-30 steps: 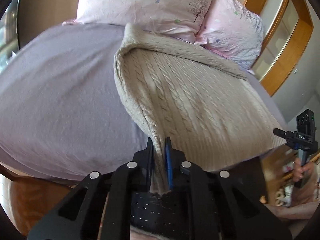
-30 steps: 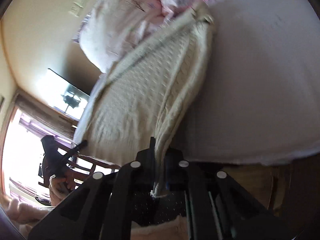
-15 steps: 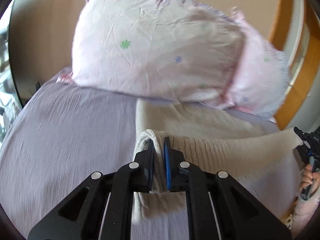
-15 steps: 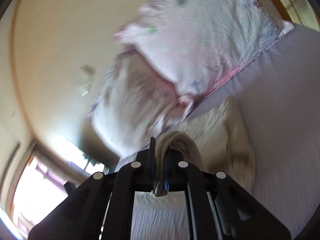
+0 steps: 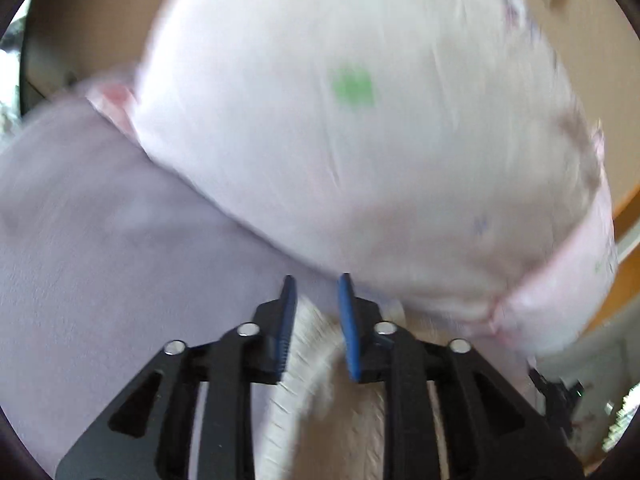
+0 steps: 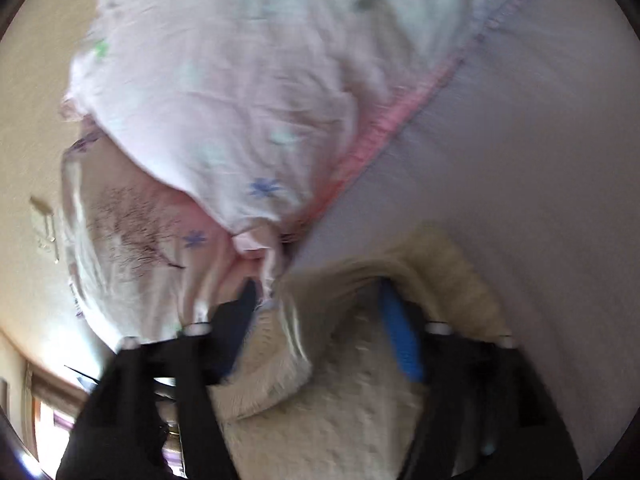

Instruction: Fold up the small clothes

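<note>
A cream cable-knit sweater (image 5: 320,400) lies on the lilac bed sheet (image 5: 100,260), folded over toward the pillows. My left gripper (image 5: 316,292) is open, its blue pads (image 5: 347,320) apart, with the sweater's edge loose between and below them. My right gripper (image 6: 316,296) is open wide over the sweater (image 6: 340,400), whose folded edge lies between the spread fingers. Both views are blurred by motion.
Two pale pink flowered pillows (image 5: 360,120) lie right ahead at the head of the bed; they also fill the upper right wrist view (image 6: 240,100). A beige wall (image 6: 28,100) stands behind. A wooden frame (image 5: 628,208) is at the right.
Both grippers carried the sweater's near edge forward over itself to the pillows, then opened and let it go. The sweater now lies folded on the bed.
</note>
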`<state>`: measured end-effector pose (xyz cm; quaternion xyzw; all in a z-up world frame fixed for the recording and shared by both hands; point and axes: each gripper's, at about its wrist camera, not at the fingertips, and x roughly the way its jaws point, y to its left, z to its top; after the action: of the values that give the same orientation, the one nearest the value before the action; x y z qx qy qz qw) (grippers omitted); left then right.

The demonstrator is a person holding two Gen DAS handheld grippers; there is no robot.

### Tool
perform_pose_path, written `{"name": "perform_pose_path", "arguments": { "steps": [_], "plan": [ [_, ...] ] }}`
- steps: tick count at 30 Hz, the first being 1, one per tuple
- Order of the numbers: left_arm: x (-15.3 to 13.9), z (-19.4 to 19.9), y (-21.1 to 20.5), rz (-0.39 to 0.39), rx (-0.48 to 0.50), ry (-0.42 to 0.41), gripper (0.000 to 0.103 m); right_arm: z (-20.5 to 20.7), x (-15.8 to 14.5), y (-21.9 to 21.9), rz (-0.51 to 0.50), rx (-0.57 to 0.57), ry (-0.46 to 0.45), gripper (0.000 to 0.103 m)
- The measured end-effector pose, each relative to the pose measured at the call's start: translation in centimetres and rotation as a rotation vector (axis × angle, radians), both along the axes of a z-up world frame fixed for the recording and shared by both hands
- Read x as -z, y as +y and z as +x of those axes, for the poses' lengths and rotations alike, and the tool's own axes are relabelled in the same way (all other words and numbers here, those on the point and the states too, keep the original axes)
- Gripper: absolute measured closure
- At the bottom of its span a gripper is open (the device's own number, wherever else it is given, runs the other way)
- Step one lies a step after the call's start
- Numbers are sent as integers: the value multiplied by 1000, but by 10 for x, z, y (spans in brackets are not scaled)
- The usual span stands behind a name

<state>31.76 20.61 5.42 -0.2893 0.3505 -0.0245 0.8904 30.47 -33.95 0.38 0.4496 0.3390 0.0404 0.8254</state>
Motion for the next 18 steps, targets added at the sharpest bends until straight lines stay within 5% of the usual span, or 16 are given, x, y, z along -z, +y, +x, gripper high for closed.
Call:
{"name": "perform_pose_path", "arguments": {
  "steps": [2,6,11,16,17,18],
  "plan": [
    [-7,-8,9,14,-18,-4,56,3,-8,7,-38,-27,-20,24],
    [2,-29,-4,120,109,83,56,-10,-25,12,-66,-65,-62,23],
    [33,-44,-28,98,271,173,56,-32,-32,20,-109,-115,-109,16],
    [48,-39,-46,98,311,210,56,-40,-31,30,-135,-126,-140,15],
    [48,-37,-47,80,304,208,62,-40,-32,28,-130,-123,-149,15],
    [52,-34,-46,51,303,218,81,-42,-32,25,-120,-120,-162,14]
  ]
}}
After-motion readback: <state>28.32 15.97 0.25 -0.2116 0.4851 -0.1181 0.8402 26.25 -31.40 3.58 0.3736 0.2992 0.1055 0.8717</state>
